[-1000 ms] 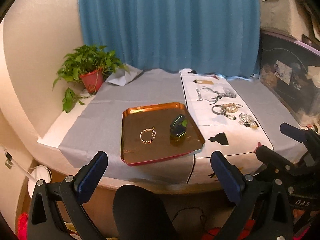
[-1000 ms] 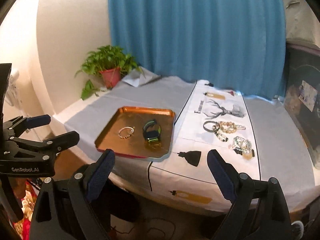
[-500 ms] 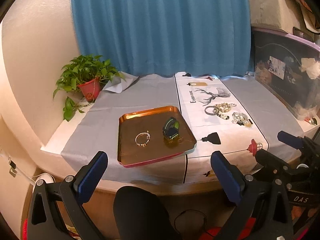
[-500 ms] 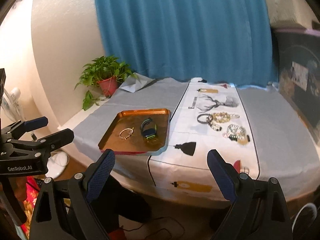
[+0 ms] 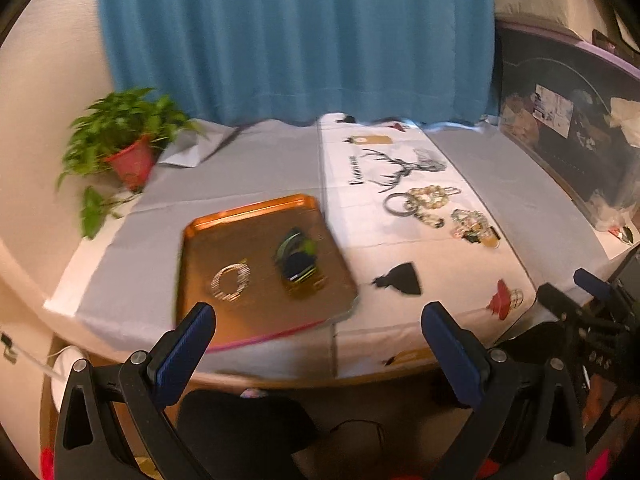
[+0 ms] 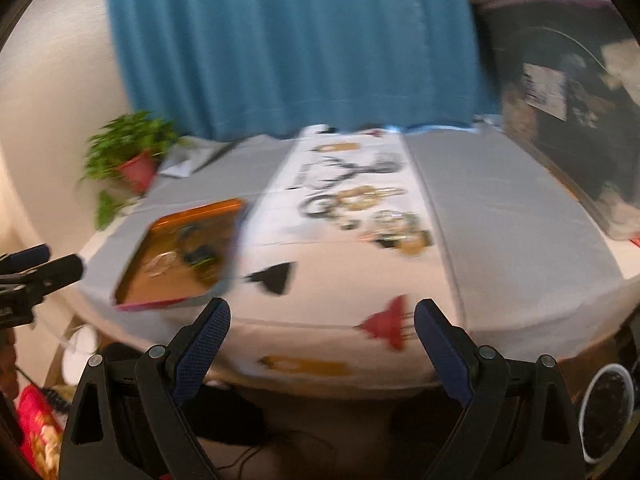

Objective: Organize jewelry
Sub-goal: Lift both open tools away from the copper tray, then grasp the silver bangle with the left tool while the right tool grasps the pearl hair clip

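Glossily, copper tray [image 5: 256, 216] holds beaded bracelet [image 5: 231, 287].

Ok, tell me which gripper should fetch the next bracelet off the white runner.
Right gripper, probably: open and empty, it faces the loose bracelets on the runner almost head-on. The left gripper, also open, sits before the copper tray.

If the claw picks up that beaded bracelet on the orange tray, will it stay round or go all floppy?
The bracelet looks like small beads on a string, so it would probably sag. It seems thin and light. Lying flat on the shiny tray, it may slide when nudged.
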### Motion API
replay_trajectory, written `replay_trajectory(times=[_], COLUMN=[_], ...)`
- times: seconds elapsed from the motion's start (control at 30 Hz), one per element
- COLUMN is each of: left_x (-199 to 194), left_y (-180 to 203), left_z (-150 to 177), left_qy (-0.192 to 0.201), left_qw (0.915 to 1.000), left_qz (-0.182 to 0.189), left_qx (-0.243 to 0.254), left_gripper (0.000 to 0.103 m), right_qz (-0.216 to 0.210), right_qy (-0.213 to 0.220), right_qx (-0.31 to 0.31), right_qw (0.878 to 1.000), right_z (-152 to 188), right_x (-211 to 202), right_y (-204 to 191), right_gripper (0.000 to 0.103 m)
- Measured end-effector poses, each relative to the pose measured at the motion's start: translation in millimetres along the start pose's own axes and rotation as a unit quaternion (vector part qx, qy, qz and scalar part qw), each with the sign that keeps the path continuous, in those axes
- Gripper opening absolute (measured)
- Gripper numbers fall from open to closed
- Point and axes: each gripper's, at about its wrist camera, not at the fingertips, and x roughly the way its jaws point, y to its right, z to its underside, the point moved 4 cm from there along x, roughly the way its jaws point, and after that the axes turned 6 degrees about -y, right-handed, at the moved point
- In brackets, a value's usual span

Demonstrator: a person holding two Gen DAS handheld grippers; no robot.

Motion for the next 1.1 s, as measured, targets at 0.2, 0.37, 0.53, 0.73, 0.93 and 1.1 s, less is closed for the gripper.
replay_trajectory(times=[0.2, 0.37, 0.53, 0.73, 0.93, 1.1], left_x=[67, 135, 197, 262, 294, 299], left_y=[35, 67, 90, 109, 111, 104], left_z=[-47, -87, -108, -122, -127, -131], left_qy=[-0.027, -0.067, -0.109, -0.166, -0.202, -0.194], left_qw=[0.9993, 0.9954, 0.9881, 0.9760, 0.9682, 0.9726], left_qz=[0.020, 0.053, 0.091, 0.124, 0.138, 0.118], left_qx=[0.019, 0.043, 0.060, 0.066, 0.053, 0.052], left_gripper=[0.102, 0.102, 0.102, 0.102, 0.102, 0.102], right_qz=[0.059, 0.075, 0.070, 0.069, 0.015, -0.037], right_qy=[-0.004, -0.021, -0.056, -0.098, -0.126, -0.133], right_qx=[0.032, 0.030, 0.014, -0.047, -0.163, -0.230], right_qw=[0.998, 0.997, 0.996, 0.992, 0.978, 0.963], right_z=[-33, -62, -101, -139, -163, -173], right_x=[46, 95, 156, 235, 295, 318], right_y=[66, 98, 122, 131, 116, 90], right_gripper=[0.093, 0.093, 0.093, 0.093, 0.094, 0.095])
